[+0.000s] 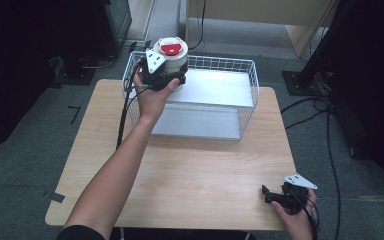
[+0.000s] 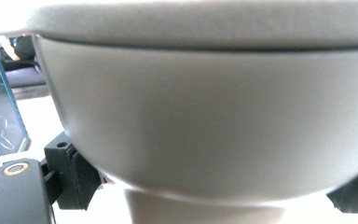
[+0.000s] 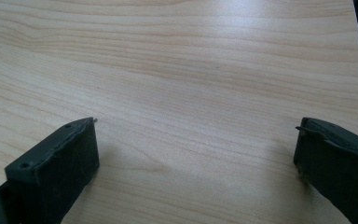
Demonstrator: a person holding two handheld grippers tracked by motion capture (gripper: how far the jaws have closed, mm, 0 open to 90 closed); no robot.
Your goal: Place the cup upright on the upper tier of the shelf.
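Observation:
A white round container (image 1: 173, 54) with a red patch on its top is held over the left end of a white wire basket (image 1: 248, 102). My left gripper (image 1: 171, 71) is shut on the container's side, with a hand wrapped around the gripper. In the left gripper view the container's pale wall (image 2: 205, 116) sits close between the two black jaws of the left gripper (image 2: 214, 189). My right gripper (image 1: 266, 195) rests low at the table's near right corner. In the right gripper view, the right gripper (image 3: 196, 158) stands open with bare wood between its jaws.
The light wooden table (image 1: 180, 170) carries the basket at its far edge. Black cables (image 1: 325, 125) and a dark stand (image 1: 310, 75) lie on the floor to the right. Dark equipment (image 1: 95, 30) stands at the far left.

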